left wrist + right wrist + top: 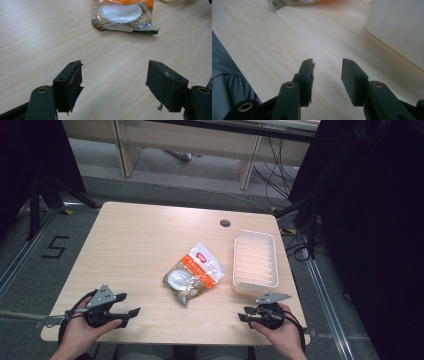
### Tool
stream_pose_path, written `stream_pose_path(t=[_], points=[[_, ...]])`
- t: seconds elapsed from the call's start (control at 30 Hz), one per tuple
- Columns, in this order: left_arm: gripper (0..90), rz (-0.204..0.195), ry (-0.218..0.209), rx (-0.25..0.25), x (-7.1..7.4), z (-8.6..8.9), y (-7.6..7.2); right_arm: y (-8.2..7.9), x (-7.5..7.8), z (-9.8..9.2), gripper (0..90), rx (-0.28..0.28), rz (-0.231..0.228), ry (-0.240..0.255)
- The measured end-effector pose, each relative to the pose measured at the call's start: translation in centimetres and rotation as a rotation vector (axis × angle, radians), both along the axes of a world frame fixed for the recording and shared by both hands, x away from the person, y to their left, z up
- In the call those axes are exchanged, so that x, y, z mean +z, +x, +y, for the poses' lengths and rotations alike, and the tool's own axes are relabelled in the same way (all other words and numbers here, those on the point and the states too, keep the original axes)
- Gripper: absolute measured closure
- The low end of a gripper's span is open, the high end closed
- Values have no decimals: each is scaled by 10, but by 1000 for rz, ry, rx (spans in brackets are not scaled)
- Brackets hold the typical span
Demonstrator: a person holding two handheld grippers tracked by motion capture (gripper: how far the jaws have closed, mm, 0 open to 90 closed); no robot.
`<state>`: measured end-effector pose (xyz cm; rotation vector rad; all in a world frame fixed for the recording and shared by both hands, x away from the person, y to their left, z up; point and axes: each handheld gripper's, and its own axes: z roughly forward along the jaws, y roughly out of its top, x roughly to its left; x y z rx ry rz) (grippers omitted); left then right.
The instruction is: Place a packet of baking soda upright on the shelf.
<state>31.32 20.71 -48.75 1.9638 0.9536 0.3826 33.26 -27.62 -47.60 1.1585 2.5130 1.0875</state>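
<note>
Here, at the near left edge of the wooden counter point(135, 240), the left claw point(131, 314) is held in the person's left hand point(82, 332). Its jaws are spread wide with nothing between them, as is seen in the left gripper view, where bare wood lies under the left claw point(113, 80). It is pointed toward the middle of the counter, well apart from the snack bag point(194, 272).

The snack bag, a crinkled clear packet with an orange and white printed top, is laid flat near the counter's centre, tilted on a diagonal. In the left gripper view the snack bag point(123, 15) is seen ahead of the jaws, not touched by them.

Just to the right of the bag, a white plastic tray point(272, 262) with a ribbed floor is set near the right edge, apart from the bag.

At the near right corner, the right claw point(244, 317) is held in the right hand point(280, 330), close to the tray's near end. In the right gripper view the right claw point(327, 75) is parted over bare wood, gripping nothing, with the tray wall point(397, 27) beside it.
</note>
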Motion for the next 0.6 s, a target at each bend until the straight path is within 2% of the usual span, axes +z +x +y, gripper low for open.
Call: stream_pose_path(t=[0.03,0.13,0.2,0.23,0.27,0.3,0.37,0.4,0.43,0.47,0.53,0.57,0.6], points=[[278,1,-1,2,0,0,0,1,3,-1,607,16,16,-26],[278,-2,0,1,0,0,0,5,6,1,593,16,9,-25],[275,8,-15,10,0,-1,-1,9,8,5,588,19,-4,-7],[275,7,-12,8,0,-1,-1,10,12,7,587,20,2,-15],[275,0,-4,-5,0,0,-1,13,14,10,586,18,-7,3],[274,-2,0,0,0,0,-1,16,20,11,585,38,-7,-21],[274,10,-13,13,0,-1,-2,21,23,15,584,38,-21,-16],[274,10,-16,14,0,-1,-1,25,27,18,584,47,-24,-12],[274,-2,1,-1,0,0,-1,31,33,21,582,56,-19,-20],[274,14,-17,14,-1,-1,-2,36,37,24,582,57,-24,-22],[274,13,-18,12,-1,-1,-2,55,46,32,575,56,-33,-23],[274,12,-17,11,-1,-1,-1,61,50,35,575,46,-7,-15],[274,11,-17,8,-1,-1,-2,68,52,37,575,49,-24,-33]])
